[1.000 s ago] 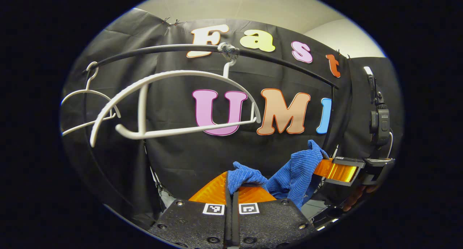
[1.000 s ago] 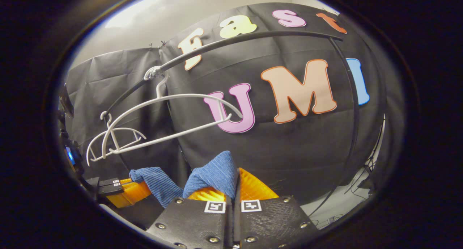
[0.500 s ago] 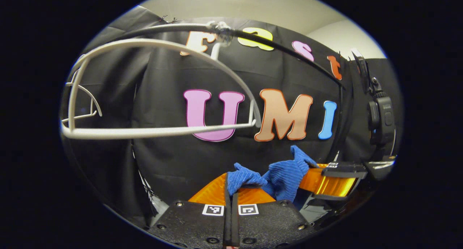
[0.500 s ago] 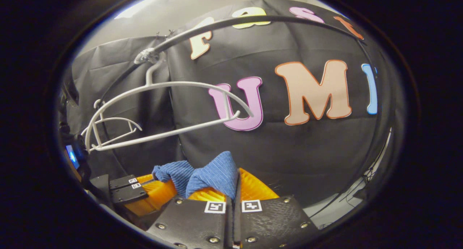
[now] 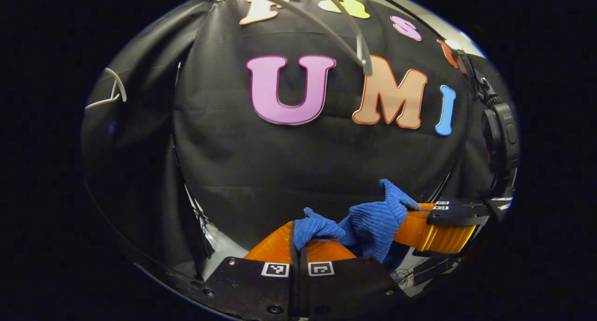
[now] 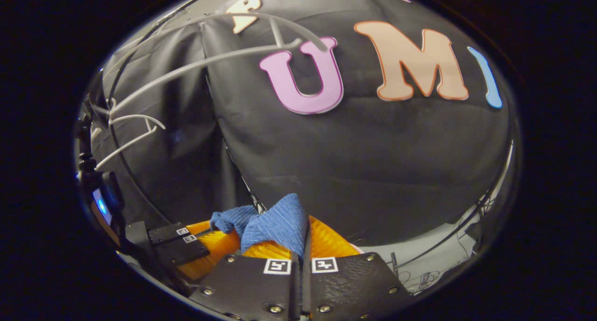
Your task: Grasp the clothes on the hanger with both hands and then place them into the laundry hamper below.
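A blue ribbed garment hangs bunched between both grippers. In the left gripper view my left gripper is shut on one bunch of it at the bottom centre, and the right gripper grips the other end close by at the right. In the right gripper view my right gripper is shut on the blue garment, with the left gripper just beside it at the lower left. The bare white hanger sits high on the black rail, above both grippers.
A second white hanger hangs further left on the rail. The black cloth wall stands right ahead. A slanted black rack pole and pale floor with cables show low down.
Both grippers have dropped lower with the blue garment and drawn closer together. The hangers and rail have slid up to the top of both views.
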A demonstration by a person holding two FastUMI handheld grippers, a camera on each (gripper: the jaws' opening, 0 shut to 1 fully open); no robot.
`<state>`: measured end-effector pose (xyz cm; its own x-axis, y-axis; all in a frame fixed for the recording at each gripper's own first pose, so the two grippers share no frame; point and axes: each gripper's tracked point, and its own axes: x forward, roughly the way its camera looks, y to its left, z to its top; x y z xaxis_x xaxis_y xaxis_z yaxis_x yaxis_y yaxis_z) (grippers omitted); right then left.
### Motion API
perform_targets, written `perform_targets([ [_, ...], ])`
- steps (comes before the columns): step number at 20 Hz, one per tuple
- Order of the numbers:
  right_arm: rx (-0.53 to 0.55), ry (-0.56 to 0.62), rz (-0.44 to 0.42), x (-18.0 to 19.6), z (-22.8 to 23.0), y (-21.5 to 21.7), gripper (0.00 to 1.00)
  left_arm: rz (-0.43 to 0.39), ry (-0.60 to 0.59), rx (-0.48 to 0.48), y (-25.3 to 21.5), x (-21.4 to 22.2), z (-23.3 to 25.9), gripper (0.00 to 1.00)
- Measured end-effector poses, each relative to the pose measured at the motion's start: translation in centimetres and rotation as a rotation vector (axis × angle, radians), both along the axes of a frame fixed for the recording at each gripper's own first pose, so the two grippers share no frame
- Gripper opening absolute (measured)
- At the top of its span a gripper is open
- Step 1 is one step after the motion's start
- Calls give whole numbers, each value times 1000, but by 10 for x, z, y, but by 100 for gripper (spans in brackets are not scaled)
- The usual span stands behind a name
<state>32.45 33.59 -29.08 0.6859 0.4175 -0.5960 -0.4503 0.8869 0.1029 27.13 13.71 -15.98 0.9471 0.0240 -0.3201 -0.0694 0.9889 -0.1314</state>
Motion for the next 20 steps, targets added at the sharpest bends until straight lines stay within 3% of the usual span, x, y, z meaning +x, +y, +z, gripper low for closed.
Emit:
perform_targets([
  [5, -66, 90, -83, 1, -54, -19, 2, 28, 155, -55, 4, 11, -54, 1],
  [12, -154, 256, -186, -8, -137, -55, 2, -10, 327, -13, 9, 15, -136, 1],
  [20, -265, 374, -206, -20, -182, -65, 2, -77, 481, 42, 5, 11, -205, 2],
])
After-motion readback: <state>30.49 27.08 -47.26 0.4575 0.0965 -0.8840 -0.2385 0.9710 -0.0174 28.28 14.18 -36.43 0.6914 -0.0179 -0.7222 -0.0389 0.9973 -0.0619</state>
